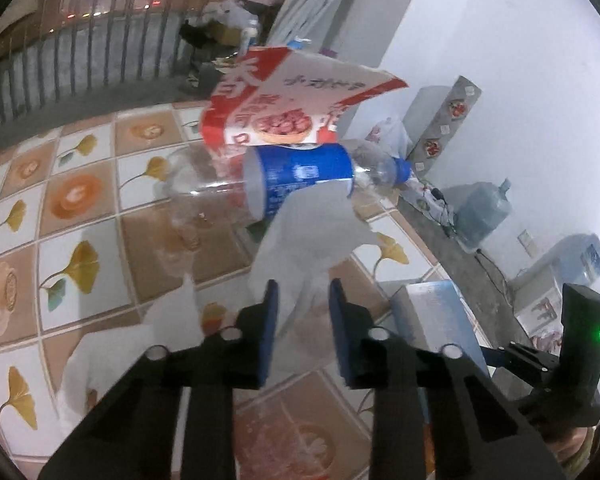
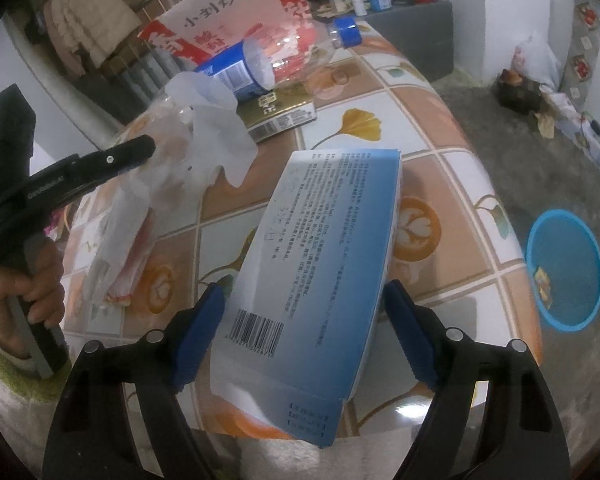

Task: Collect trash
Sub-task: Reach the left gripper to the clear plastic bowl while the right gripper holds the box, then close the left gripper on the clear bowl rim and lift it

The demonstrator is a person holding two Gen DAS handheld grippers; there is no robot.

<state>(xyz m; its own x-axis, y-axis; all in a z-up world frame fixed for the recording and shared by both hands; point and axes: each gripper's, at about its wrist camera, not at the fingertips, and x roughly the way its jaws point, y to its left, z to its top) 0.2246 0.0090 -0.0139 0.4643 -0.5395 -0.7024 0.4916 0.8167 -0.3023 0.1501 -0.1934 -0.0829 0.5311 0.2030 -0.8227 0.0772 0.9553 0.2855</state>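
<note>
Your right gripper [image 2: 304,332] straddles the blue-and-white carton [image 2: 320,264], which lies flat on the counter [image 2: 432,152] with its barcode end toward you. The carton's long axis runs along the line of the fingers, so they bracket its two long sides. Both blue pads [image 2: 410,340] stand just clear of the cardboard; the right fingers are open and grip nothing.

Your left gripper [image 1: 302,320] has nearly closed on the crumpled white tissue [image 1: 312,236], which passes between its fingers; whether the pads truly pinch it cannot be told. The tissue reaches forward to the plastic bottle [image 1: 296,178].

The carton therefore belongs to the right hand. The closing direction is across the carton's short width.
</note>
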